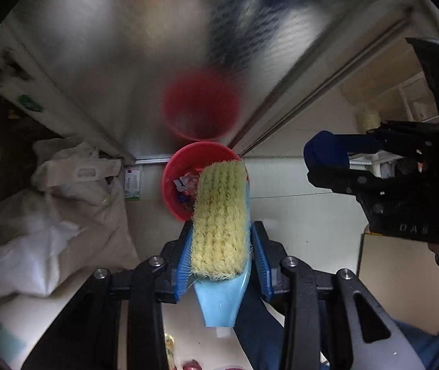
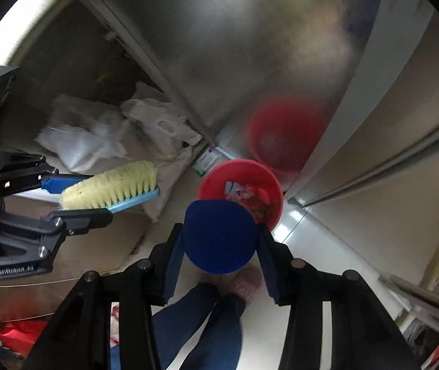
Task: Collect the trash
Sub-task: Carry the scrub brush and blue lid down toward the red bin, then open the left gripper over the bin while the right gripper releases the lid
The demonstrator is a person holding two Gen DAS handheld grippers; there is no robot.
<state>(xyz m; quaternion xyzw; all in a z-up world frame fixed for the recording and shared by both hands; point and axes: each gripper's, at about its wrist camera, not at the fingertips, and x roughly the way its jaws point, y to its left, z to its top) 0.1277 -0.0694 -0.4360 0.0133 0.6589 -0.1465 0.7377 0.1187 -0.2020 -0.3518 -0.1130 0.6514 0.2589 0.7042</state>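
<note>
I have the left gripper [image 1: 224, 246] pointing almost straight down at the floor, its jaws clamped on a hand brush [image 1: 221, 215] with a pale blue back and yellowish bristles; the bristles face the camera and the handle end sits low between the blue pads, which I take to be a grip chosen so the head can sweep forward. In the right wrist view the same brush [image 2: 111, 188] shows at left of centre, lying roughly level across the frame. The right gripper [image 2: 219, 240] has its jaws closed on a dark blue rounded piece [image 2: 219, 234], probably a dustpan seen edge-on or from behind, though I cannot tell its full shape from here. The trash itself is mostly already gathered: a red bin [image 1: 182, 182] stands on the pale floor [image 1: 296, 212] at the centre of the left view, just beyond the brush tip, with crumpled wrappers [image 1: 187, 185] visible inside, and its blurred red reflection hangs above it in the shiny metal panel [image 1: 111, 61]. In the right view the bin [image 2: 268, 185] sits just above the blue piece. White bags [image 1: 65, 178] slump at the left against the panel's corner. My reading is that both tools are held over the bin to tip or brush collected scraps in.
</note>
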